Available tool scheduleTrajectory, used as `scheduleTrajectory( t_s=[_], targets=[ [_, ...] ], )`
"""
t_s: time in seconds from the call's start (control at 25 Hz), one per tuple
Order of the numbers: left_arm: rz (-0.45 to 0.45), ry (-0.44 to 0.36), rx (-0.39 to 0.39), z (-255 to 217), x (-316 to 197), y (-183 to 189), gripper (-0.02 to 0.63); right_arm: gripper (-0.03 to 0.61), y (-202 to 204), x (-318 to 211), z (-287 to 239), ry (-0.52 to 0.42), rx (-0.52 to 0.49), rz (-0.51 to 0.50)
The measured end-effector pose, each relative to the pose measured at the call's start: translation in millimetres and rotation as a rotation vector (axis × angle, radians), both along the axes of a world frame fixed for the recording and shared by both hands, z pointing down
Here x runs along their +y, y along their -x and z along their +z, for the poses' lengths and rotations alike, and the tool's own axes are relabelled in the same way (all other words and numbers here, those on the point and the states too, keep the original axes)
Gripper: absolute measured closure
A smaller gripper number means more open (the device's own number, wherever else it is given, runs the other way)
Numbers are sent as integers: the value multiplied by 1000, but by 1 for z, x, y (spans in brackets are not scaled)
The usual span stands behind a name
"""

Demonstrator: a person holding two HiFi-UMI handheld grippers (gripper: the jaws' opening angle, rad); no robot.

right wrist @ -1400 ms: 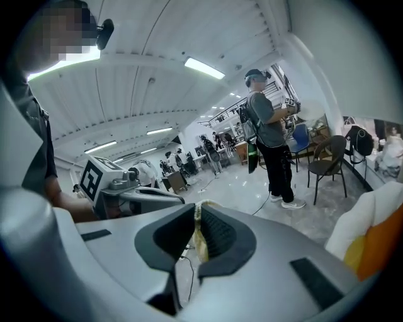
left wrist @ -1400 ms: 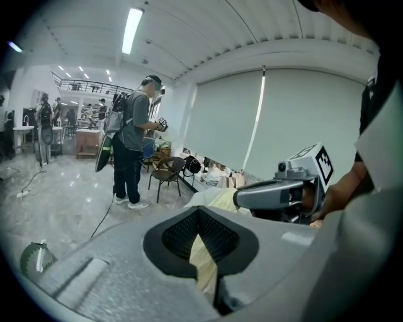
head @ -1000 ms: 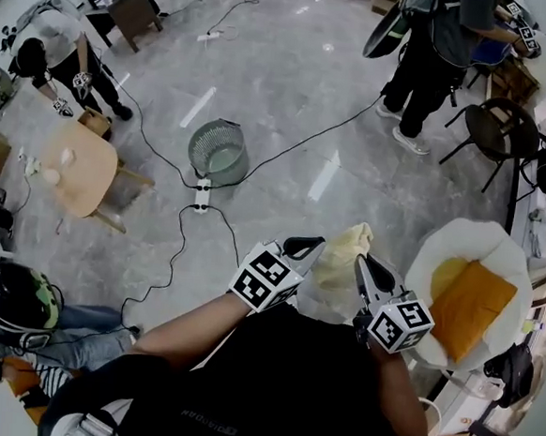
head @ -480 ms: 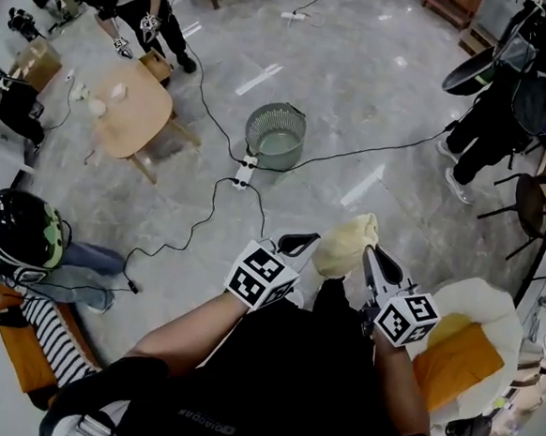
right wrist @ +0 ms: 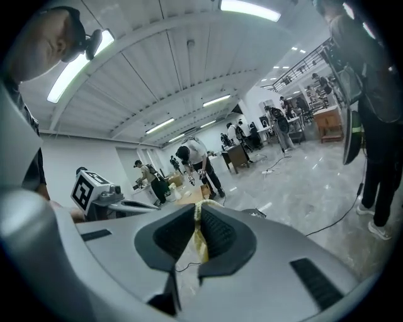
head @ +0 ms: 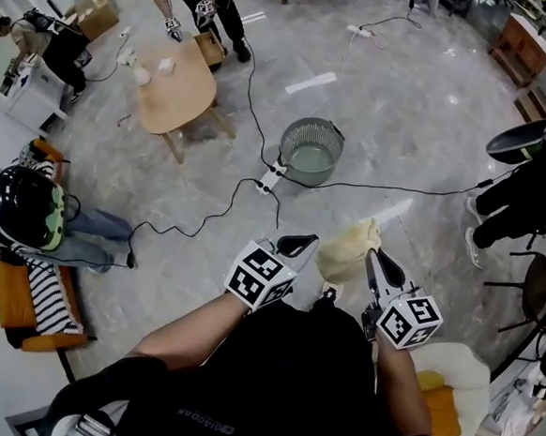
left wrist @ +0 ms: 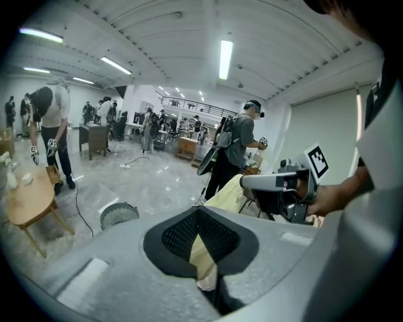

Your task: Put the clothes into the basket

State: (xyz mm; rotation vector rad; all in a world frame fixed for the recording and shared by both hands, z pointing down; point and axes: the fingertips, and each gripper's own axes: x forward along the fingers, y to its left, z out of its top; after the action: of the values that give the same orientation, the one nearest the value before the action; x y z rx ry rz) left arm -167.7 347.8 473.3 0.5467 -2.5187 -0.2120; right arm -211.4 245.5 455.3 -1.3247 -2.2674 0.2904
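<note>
both forearms stick straight out from the torso, side by side, roughly parallel, marker cubes up. left tongs (head: 306,246) and right tongs (head: 373,259) both aim forward and a bit down at the floor (head: 422,111).

left tongs: in the left gripper view the jaws (left wrist: 200,219) are closed on a fold of the pale yellow cloth (left wrist: 203,255). fabric is wedged between the dark pads and hangs out below them. the right tongs (left wrist: 277,185) show just beside, with more cloth behind them.

right tongs: in the right gripper view the jaws (right wrist: 196,212) are nearly together, pinching a thin yellow edge of the cloth (right wrist: 200,238) between the pads. the left tongs (right wrist: 107,198) sit at the left of that view.

cloth (head: 346,251) is bunched up in the air between the two tongs, one end in each, clear of the floor.

basket (head: 311,151), round mesh, stands upright on the floor ahead of the tongs, well apart from them. a power strip (head: 271,177) lies just beside its near-left rim and a cable (head: 407,188) runs off by its right side. it also shows in the left gripper view (left wrist: 118,215), low left. round wooden table (head: 175,82) stands further off to the left of it.
</note>
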Motion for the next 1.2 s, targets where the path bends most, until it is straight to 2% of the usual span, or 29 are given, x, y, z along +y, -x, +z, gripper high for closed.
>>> scheduleTrajectory(
  t_s=[0.16, 0.56, 0.96, 1.2],
  targets=[
    [-83, -35, 8, 0, 2, 42, 614, 537, 44, 7, 7, -3, 6, -72],
    [-247, 18, 40, 11, 2, 114, 614, 537, 142, 12, 24, -8, 14, -213],
    [-343, 28, 83, 15, 34, 128, 614, 537, 177, 44, 35, -3, 75, -261],
    [-346, 29, 95, 21, 65, 140, 614, 537, 183, 78, 38, 3, 93, -276]
  ],
)
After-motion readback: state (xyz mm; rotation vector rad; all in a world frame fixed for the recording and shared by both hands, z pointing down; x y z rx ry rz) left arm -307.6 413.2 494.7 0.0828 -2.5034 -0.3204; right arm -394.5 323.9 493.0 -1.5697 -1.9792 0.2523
